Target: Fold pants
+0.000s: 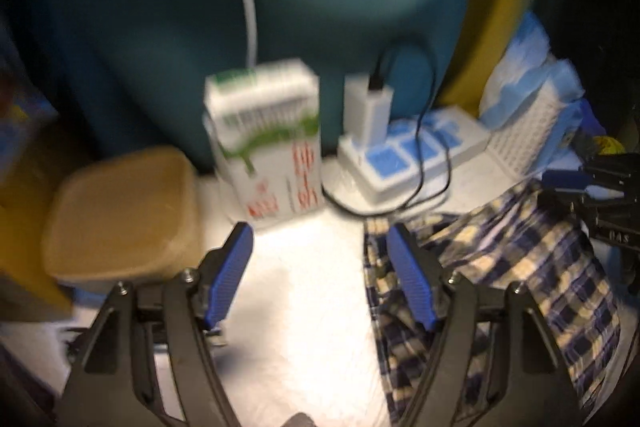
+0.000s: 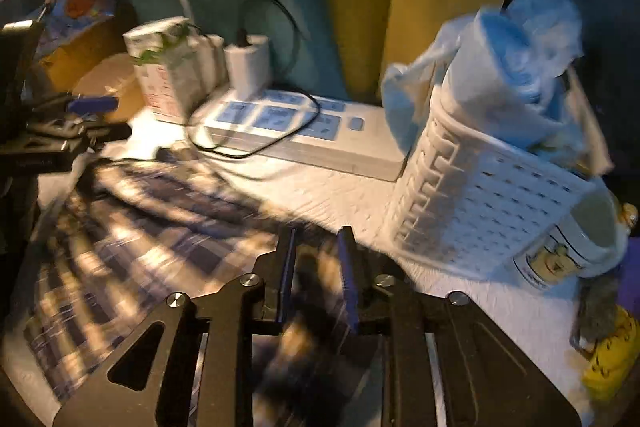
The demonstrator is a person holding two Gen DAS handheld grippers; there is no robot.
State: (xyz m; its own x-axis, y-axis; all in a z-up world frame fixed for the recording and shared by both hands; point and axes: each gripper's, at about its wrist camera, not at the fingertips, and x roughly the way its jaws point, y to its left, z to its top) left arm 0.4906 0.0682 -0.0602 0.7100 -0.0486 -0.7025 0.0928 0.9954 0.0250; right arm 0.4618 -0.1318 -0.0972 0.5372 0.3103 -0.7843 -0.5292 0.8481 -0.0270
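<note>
The plaid pants (image 1: 520,267), blue, black and cream, lie bunched on the white table at the right of the left wrist view. My left gripper (image 1: 320,247) is open and empty, its right pad at the pants' left edge. In the right wrist view the pants (image 2: 140,227) spread across the lower left. My right gripper (image 2: 316,251) has its jaws narrowly apart around a fold of the plaid cloth; the frame is blurred. The right gripper also shows in the left wrist view (image 1: 592,183), at the pants' far corner.
A white carton (image 1: 268,143), a tan lidded box (image 1: 124,215), a power strip (image 2: 304,135) with a charger and black cable, a white perforated basket (image 2: 480,195) with blue bags, and a cup (image 2: 568,247) crowd the back and right of the table.
</note>
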